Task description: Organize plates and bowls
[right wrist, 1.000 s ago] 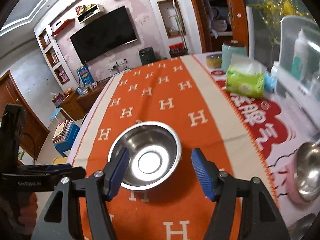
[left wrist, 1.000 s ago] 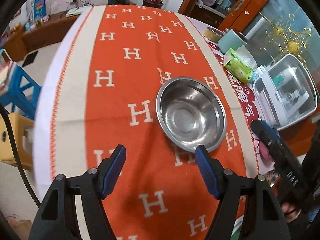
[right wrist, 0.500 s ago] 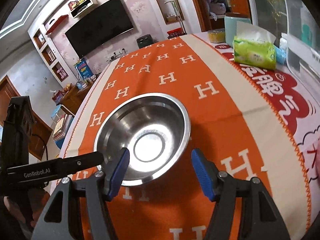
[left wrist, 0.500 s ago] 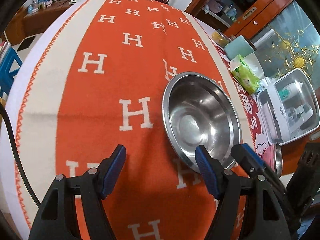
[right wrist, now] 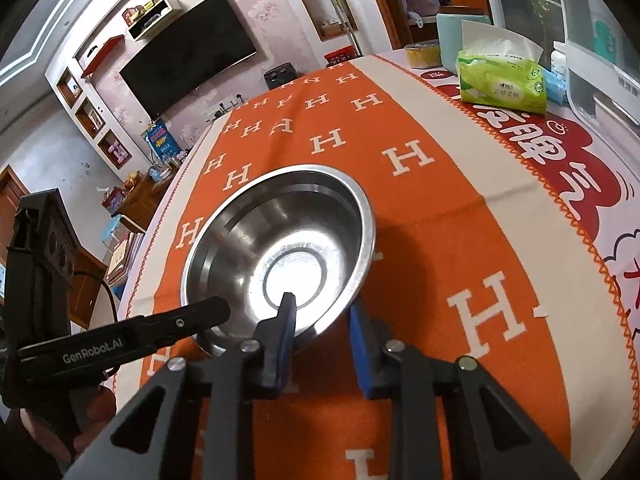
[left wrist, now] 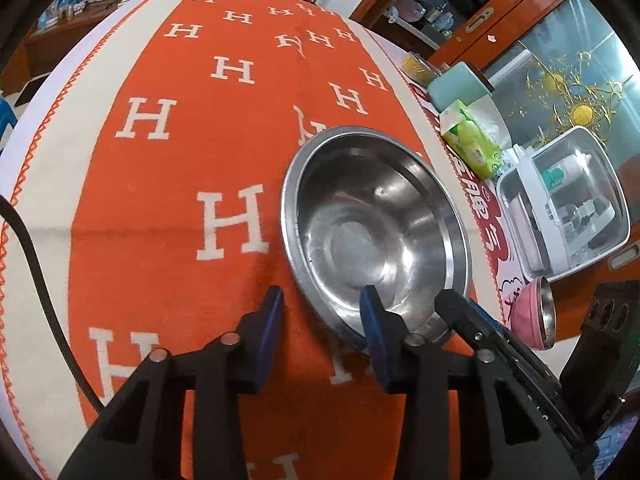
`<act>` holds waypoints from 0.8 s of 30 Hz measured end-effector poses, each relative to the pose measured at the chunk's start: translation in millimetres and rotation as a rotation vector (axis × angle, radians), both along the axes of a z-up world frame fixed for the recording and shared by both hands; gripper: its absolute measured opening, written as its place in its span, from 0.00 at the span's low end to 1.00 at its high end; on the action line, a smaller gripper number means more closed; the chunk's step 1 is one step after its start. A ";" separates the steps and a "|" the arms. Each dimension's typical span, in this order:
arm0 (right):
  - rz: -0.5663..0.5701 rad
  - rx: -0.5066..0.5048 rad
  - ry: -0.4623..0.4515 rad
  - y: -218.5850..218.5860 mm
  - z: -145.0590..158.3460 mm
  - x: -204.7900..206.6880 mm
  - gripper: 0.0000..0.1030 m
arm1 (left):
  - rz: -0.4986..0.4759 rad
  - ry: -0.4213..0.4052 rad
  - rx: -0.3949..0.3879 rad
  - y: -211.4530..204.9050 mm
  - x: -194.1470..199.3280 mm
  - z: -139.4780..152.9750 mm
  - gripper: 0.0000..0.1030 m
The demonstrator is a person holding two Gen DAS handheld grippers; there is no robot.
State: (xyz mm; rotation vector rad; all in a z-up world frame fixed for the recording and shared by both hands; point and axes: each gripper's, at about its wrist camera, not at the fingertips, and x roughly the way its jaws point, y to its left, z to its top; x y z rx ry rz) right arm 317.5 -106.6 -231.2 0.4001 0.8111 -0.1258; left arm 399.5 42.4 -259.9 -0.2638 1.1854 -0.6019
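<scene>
Straddling the near rim of the steel bowl (right wrist: 280,252), the right gripper (right wrist: 322,322) and left gripper (left wrist: 322,312) had just been closing, each with one pad inside; whether either pinched it was unclear. "GenRobot.AI" marked the left gripper's finger (right wrist: 120,344); the bowl sat on the orange cloth (left wrist: 160,208) of white "H" letters.

Both views are bright and evenly daylit, with the strongest light coming through the glass (left wrist: 568,92) at about two o'clock in the left wrist view. A white glare patch burns out the floor of the steel bowl (right wrist: 294,276) in the right wrist view, and a soft dark shadow lies on the orange cloth (right wrist: 432,280) at the bowl's three o'clock. Fisheye distortion bulges the bench and blackens the corners; focus is sharp mid-frame and softens toward the rim.
</scene>
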 end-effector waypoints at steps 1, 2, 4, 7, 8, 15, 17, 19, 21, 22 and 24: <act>0.001 0.002 -0.002 0.2 0.4 -0.2 0.22 | -0.005 0.000 -0.001 -0.1 -0.3 0.3 0.28; 0.002 0.003 -0.002 0.5 1.2 -0.3 0.21 | -0.014 0.001 -0.006 -0.9 -0.9 0.3 0.21; 0.003 -0.003 0.003 1.5 2.4 -0.5 0.20 | -0.025 -0.007 0.005 -2.3 -2.9 1.2 0.21; 0.004 -0.009 0.015 4.8 2.1 -2.3 0.20 | -0.028 -0.010 0.019 -0.8 -5.9 2.1 0.21; 0.006 -0.009 0.015 5.9 1.8 -3.7 0.20 | -0.028 -0.010 0.023 -0.1 -6.9 1.8 0.21; 0.012 0.011 0.032 14.1 2.6 -15.3 0.20 | -0.036 -0.005 0.052 11.6 -22.0 3.8 0.21; 0.016 0.018 0.034 17.2 1.4 -20.7 0.20 | -0.039 -0.003 0.064 15.8 -28.9 4.7 0.21; 0.023 0.025 0.041 21.9 0.0 -26.9 0.20 | -0.042 -0.006 0.081 19.6 -36.5 5.6 0.21; 0.034 0.019 0.046 26.8 0.3 -32.8 0.20 | -0.042 -0.003 0.089 24.0 -45.1 5.8 0.22; 0.042 0.013 0.048 29.9 1.0 -36.4 0.20 | -0.040 0.002 0.088 26.4 -48.8 5.5 0.22; 0.056 0.010 0.054 34.1 2.2 -43.0 0.20 | -0.031 0.014 0.080 32.0 -57.0 4.9 0.22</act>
